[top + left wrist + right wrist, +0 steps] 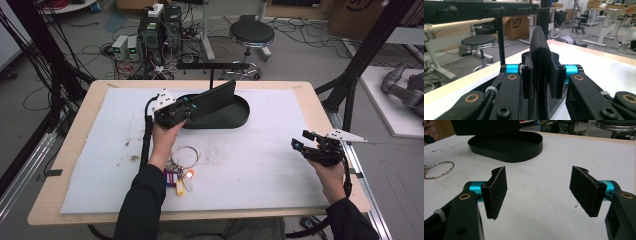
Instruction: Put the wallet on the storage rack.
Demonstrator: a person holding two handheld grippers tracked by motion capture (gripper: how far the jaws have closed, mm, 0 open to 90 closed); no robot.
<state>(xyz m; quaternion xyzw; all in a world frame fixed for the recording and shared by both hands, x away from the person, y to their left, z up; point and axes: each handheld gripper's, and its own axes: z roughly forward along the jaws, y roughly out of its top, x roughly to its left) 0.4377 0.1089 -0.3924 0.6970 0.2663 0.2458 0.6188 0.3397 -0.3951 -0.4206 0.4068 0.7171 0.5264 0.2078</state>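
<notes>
A flat black wallet-like case (216, 97) hangs tilted over the left part of a black oval tray (241, 118). My left gripper (192, 105) is shut on the case's lower end. In the left gripper view the case (539, 47) stands on edge between the jaws of the left gripper (541, 78). My right gripper (300, 141) is held open above the mat near the table's right edge, with nothing between its pads (498, 187). The right gripper view shows the tray (524, 153) ahead and the case (486, 126) above it.
A steel ring (185, 156) with several coloured key tags (179, 180) lies on the white mat (260, 165) by the left forearm. A black stand (212, 67) rises behind the tray. A stool (251, 34), computers and cables are on the floor beyond the table.
</notes>
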